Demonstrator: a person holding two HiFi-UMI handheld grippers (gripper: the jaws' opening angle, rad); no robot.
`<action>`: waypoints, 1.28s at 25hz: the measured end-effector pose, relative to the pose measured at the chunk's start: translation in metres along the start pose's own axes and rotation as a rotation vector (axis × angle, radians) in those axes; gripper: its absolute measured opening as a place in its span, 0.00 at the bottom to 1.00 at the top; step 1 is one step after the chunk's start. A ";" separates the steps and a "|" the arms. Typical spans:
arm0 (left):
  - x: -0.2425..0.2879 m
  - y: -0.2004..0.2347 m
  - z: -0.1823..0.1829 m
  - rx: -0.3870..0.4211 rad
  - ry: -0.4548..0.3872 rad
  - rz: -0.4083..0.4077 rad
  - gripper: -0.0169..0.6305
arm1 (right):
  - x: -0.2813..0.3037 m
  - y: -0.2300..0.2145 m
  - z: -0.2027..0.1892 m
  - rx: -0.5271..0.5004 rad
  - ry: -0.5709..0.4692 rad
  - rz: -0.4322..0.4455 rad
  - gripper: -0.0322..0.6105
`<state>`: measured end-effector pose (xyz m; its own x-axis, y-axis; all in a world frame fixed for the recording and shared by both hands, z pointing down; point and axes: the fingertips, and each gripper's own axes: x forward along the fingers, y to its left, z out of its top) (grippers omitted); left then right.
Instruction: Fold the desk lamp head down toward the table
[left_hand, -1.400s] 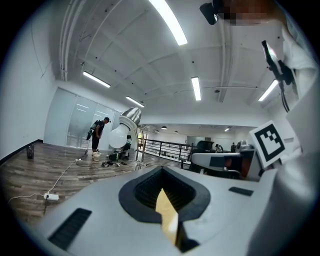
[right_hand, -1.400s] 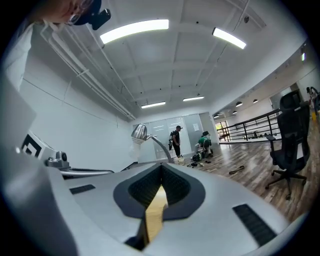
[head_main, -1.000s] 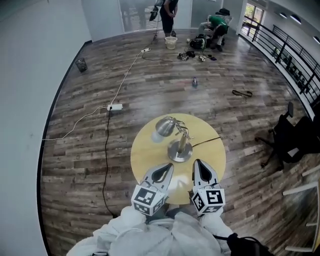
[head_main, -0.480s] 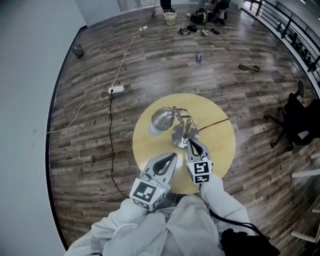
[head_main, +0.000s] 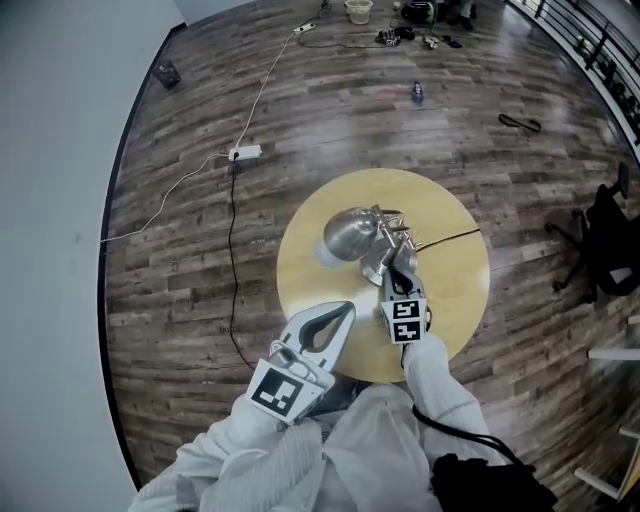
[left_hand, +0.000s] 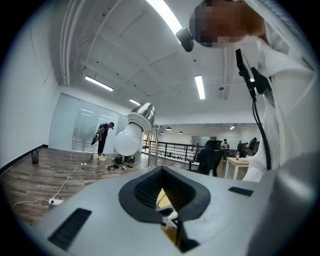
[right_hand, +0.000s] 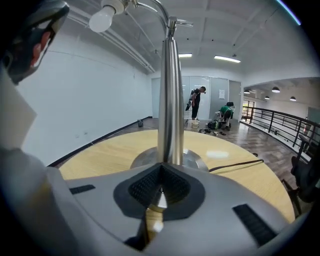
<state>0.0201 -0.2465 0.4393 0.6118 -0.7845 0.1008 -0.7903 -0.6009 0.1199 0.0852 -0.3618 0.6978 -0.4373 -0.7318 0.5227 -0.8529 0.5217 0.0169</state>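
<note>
Right, the right gripper (right_hand: 160, 167) first: its jaws are pressed together with nothing between them, and the tips sit right up against the foot of the desk lamp's pole (right_hand: 170, 95). Whether they actually touch the metal is hard to say. That pole is a polished steel tube, upright, rising from a round silver base (right_hand: 196, 159) in the middle of the frame. At the top it curves over into thin wire arms, with the white bulb (right_hand: 103, 17) hanging in the upper left corner.

Over to the left gripper (left_hand: 160, 169): it is closed as well, empty, and held clear of the lamp. Beyond it the lamp head (left_hand: 143, 112) is a shiny chrome shade, its frosted bulb facing down and to the left.

From the head view, the lamp stands near the centre of a round pale-wood table (head_main: 455, 300). Its head sits up and left of the base, and a dark cord (head_main: 450, 238) trails off to the right edge. Each gripper carries a cube (head_main: 405, 321) printed with black-and-white square marker patterns. On the wood-plank floor (head_main: 180, 290) a white power strip (head_main: 246, 152) lies in the upper left.
</note>
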 end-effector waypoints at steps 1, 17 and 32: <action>-0.001 0.002 0.001 -0.002 -0.003 0.005 0.03 | 0.001 0.000 -0.005 -0.012 0.012 -0.002 0.07; 0.011 0.029 0.107 0.231 0.070 -0.016 0.45 | 0.002 -0.002 -0.017 -0.004 0.030 0.033 0.07; 0.047 0.038 0.103 0.254 0.111 -0.097 0.45 | 0.002 -0.001 -0.020 -0.014 0.035 0.052 0.07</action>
<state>0.0150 -0.3219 0.3468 0.6742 -0.7081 0.2101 -0.7021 -0.7027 -0.1153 0.0914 -0.3551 0.7153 -0.4704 -0.6883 0.5522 -0.8253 0.5648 0.0009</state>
